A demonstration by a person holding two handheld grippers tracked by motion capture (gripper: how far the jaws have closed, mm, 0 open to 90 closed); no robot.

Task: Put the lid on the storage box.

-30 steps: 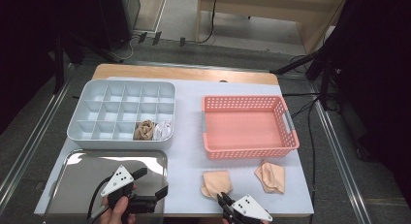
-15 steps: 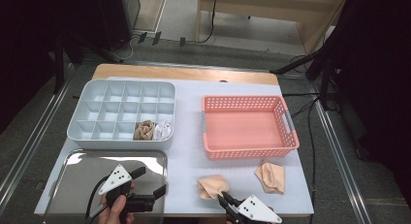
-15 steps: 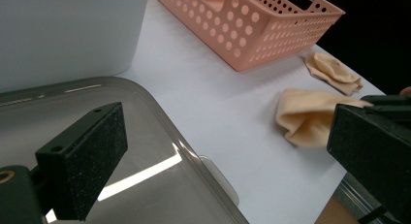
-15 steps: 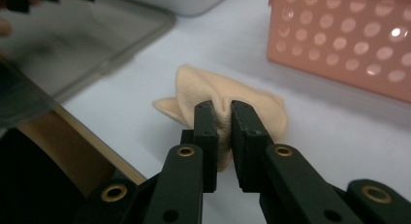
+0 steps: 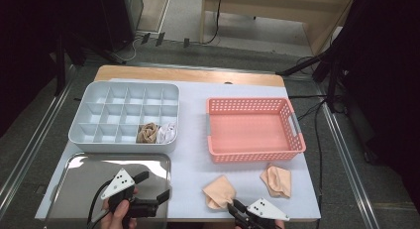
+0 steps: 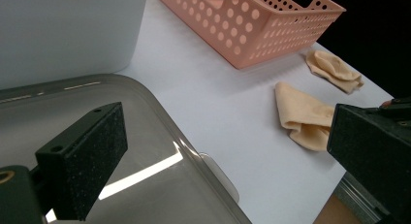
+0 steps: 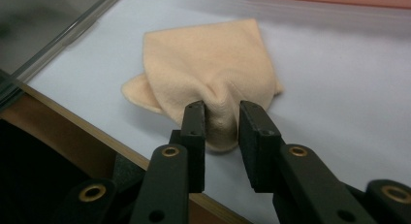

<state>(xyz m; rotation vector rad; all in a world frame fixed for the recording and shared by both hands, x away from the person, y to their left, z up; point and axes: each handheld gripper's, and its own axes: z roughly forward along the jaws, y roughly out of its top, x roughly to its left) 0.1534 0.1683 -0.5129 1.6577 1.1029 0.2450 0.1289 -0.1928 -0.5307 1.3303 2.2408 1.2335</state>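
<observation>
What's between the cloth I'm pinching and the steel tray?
Nothing: in the high view, only bare white tabletop separates the pinched cloth from the tray.

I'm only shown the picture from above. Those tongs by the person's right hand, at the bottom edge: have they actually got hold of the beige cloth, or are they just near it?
Observer: They have it. In the right gripper view, the right tongs pinch a raised fold of the cloth between their pads.
Operator: And the other tongs, by the metal tray?
Observer: The left gripper view shows the left tongs wide open with nothing between them, one pad over the tray.
</observation>
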